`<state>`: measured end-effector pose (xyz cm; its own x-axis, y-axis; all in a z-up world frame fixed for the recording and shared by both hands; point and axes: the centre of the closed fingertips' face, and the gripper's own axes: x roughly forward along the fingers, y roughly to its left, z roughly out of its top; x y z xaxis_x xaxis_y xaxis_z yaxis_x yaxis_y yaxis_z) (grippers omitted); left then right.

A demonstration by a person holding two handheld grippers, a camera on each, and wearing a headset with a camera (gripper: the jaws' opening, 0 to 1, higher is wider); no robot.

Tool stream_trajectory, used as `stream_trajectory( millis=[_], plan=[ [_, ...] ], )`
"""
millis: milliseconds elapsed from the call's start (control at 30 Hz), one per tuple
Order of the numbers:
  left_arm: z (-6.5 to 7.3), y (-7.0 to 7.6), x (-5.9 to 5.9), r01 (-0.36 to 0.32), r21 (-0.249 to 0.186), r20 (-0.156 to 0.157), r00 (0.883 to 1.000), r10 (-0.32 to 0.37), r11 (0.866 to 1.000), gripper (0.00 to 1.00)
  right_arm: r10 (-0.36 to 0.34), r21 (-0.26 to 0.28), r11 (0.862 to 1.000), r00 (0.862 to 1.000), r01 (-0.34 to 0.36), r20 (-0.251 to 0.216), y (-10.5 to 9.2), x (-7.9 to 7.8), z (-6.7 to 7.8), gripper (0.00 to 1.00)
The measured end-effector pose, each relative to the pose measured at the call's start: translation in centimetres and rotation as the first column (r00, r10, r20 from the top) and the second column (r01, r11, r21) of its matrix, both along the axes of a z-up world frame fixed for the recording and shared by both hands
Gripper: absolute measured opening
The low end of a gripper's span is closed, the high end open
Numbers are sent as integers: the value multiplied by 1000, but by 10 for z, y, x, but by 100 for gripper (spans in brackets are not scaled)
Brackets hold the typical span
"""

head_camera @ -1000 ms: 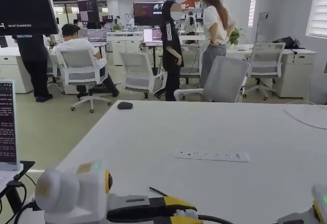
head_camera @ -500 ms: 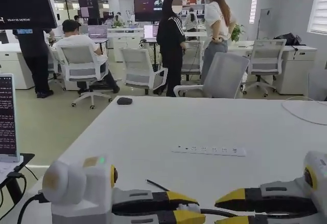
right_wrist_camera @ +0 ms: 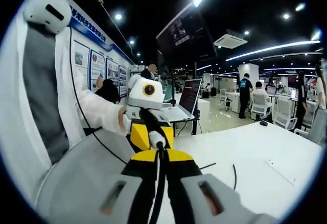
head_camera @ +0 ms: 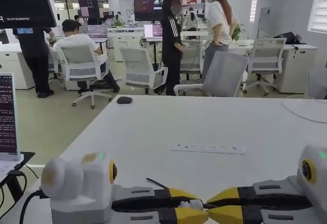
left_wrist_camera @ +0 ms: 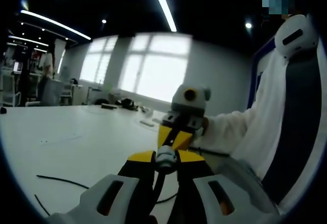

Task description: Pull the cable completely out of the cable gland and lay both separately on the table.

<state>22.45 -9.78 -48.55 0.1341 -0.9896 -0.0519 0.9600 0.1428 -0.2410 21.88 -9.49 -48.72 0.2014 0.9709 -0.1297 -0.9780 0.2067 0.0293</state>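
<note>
My left gripper (head_camera: pixel 194 209) clamps the cable gland (left_wrist_camera: pixel 166 156). My right gripper (right_wrist_camera: pixel 160 155) pinches the cable (right_wrist_camera: pixel 159 181) just beyond, so I should pull straight apart.

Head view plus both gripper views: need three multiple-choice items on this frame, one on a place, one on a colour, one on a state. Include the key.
1. Where is the power strip?
A. on the table, beyond the cable gland
B. on the floor
C. on a chair seat

2. What colour is the cable?
A. red
B. white
C. black

3. What state is the cable gland in?
A. lying loose on the table
B. pinched in the left tool, with the cable running to it
C. held in a bare hand

Key:
1 A: the head view shows the strip flat on the white top, farther out than the gland.
2 C: a black line runs between the jaws of the right tool.
3 B: the left gripper view shows that tool's jaws closed on the gland.
</note>
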Motion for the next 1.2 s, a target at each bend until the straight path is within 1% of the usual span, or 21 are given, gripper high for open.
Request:
stream_trajectory(
  millis=[33, 67, 133, 200, 233, 300, 367, 400, 533, 700, 800, 833, 967, 1033, 1133, 1200],
  plan=[
    [0, 0, -1, 3, 5, 22, 1000, -3, 1000, 17, -1, 3, 1000, 1000, 1, 6, 0, 0, 1, 3],
    [1, -1, -3, 7, 5, 50, 999, -8, 1000, 17, 0, 8, 1000, 1000, 0, 10, 0, -1, 3, 3],
    [3, -1, -3, 18, 0, 57, 998, -18, 1000, 17, 3, 19, 1000, 1000, -3, 10, 1, -3, 5, 3],
    [3, -2, -2, 14, 5, 87, 996, -14, 1000, 17, -2, 25, 1000, 1000, 2, 14, 1, -3, 7, 3],
    [2, -4, -2, 12, 14, 92, 996, -13, 1000, 17, -5, 25, 1000, 1000, 5, 17, 1, -3, 7, 3],
    [0, -6, 0, 7, 31, 85, 996, -10, 999, 17, -9, 23, 1000, 1000, 9, 15, 0, -3, 6, 3],
    [0, -7, 1, 1, 40, 85, 996, -4, 999, 17, -14, 24, 1000, 1000, 13, 16, -1, -2, 6, 3],
    [-1, -7, 2, -1, 49, 68, 998, -2, 999, 17, -16, 23, 1000, 1000, 15, 15, -2, -2, 5, 3],
    [-3, -6, 5, -9, 60, 81, 997, 5, 998, 16, -20, 22, 1000, 1000, 20, 13, -4, -1, 4, 3],
    [-3, -2, 9, -31, 45, 69, 997, 27, 999, 16, -32, 32, 999, 1000, 32, 0, -12, 4, 2, 3],
    [-5, 1, 11, -41, 51, 72, 997, 37, 998, 16, -38, 22, 999, 999, 38, -2, -17, 7, -3, 3],
    [-6, 1, 12, -44, 52, 67, 997, 40, 998, 16, -40, 18, 999, 999, 40, -2, -19, 8, -4, 3],
    [-5, 3, 13, -59, 40, 71, 996, 56, 997, 16, -55, 15, 998, 998, 55, -10, -28, 11, -8, 3],
    [-4, 4, 14, -65, 36, 66, 996, 63, 997, 16, -65, 8, 998, 998, 65, -11, -35, 14, -11, 3],
    [-3, 7, 16, -73, 23, 56, 996, 72, 997, 16, -81, -24, 996, 996, 81, -20, -45, 17, -19, 2],
    [-3, 8, 17, -79, 25, 48, 996, 78, 997, 16, -91, -34, 995, 995, 91, -26, -51, 19, -23, 2]
  ],
)
